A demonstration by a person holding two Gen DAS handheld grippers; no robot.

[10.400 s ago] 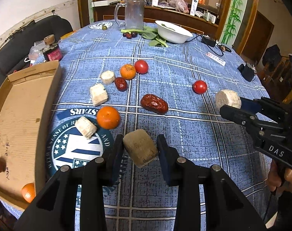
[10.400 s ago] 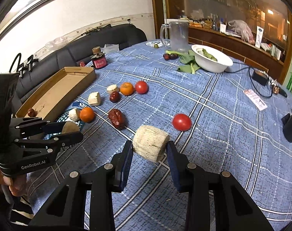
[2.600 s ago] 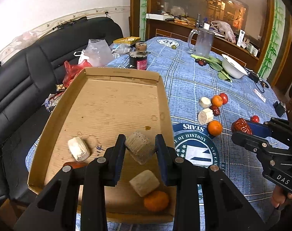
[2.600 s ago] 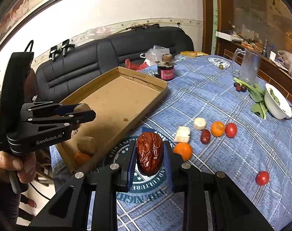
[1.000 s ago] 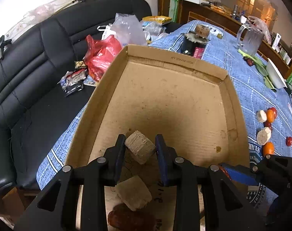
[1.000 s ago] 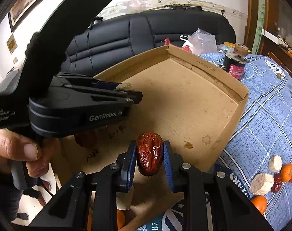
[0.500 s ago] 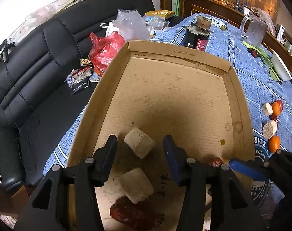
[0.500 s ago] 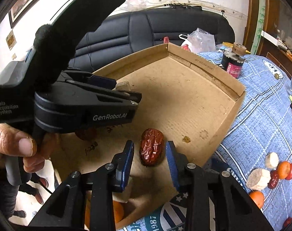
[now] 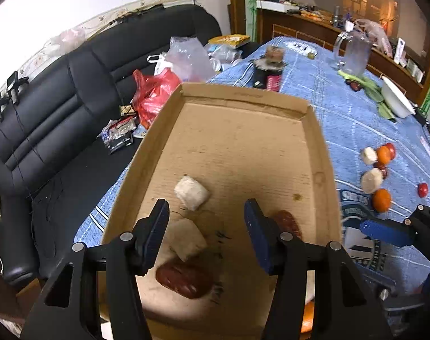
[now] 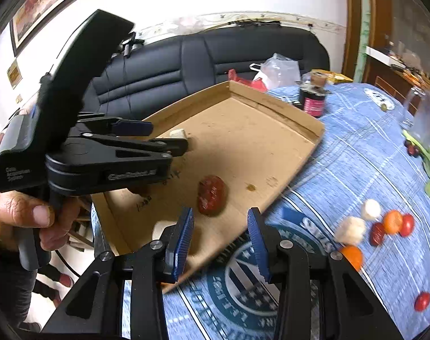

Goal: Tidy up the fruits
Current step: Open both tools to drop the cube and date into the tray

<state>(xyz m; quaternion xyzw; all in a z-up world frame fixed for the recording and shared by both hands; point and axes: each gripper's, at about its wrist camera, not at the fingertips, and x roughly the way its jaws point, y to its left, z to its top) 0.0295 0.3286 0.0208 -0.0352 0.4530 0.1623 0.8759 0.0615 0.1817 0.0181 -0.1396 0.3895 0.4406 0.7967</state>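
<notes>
Fruit left on the counter (image 10: 356, 141) is lying off to your right of the cardboard tray (image 9: 319, 130), and your right gripper (image 10: 220, 235), jaws spreading empty over the tray's near edge, is sitting nearer that cluster than your left gripper (image 9: 205, 226), also spread empty above the pale chunk (image 9: 190, 188). Nearest is the orange (image 10: 352, 256), just right of the right jaws, so I judge you are facing a short swing rightward.

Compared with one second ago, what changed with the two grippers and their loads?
Both let go: the left gripper dropped its pale block and the right gripper its red date into the cardboard tray; jaws now open, drawn back. The fruits on the tablecloth stayed put.
</notes>
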